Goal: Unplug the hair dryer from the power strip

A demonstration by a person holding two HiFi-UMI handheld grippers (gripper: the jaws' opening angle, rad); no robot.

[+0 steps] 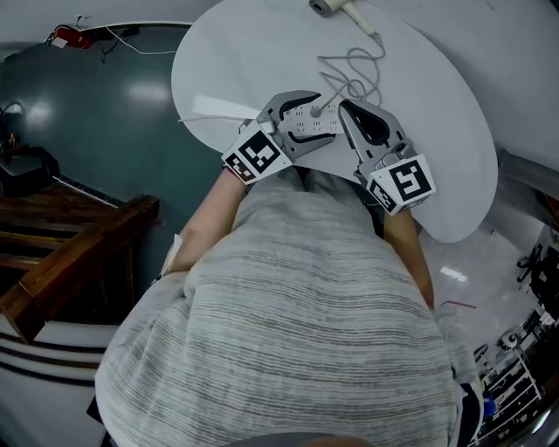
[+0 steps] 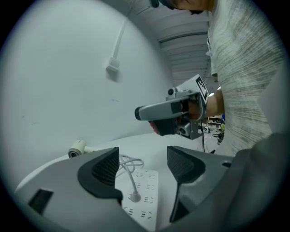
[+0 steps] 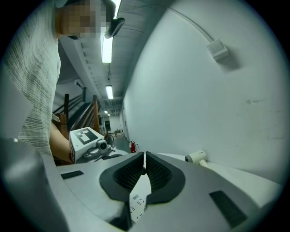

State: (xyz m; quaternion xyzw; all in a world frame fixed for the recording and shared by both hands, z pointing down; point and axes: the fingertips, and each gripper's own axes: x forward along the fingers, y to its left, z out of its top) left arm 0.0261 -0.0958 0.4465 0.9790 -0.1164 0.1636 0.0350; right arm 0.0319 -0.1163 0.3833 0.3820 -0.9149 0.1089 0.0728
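Power strip (image 1: 313, 125) near, hair dryer (image 1: 325, 7) far, on the worktop (image 1: 253, 52).
The strip is flanked by the left tongs (image 2: 142, 167) and the right tongs (image 3: 144, 170); a plug (image 2: 134, 197) is seated in it, and the cord (image 1: 349, 74) is looped behind it toward the hair dryer at the far edge.

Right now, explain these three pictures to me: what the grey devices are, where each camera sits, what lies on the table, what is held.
No robot: a person in a grey striped shirt holds a grey two-jaw gripper in each hand. The head view looks down from the person's head; the gripper views ride on the grippers, looking along their jaws. On the round white table lies a white power strip with a round white plug in it; its white cord leads to a pale hair dryer at the far edge. The left gripper has its jaws apart over the plug, not gripping it. The right gripper is shut and empty.
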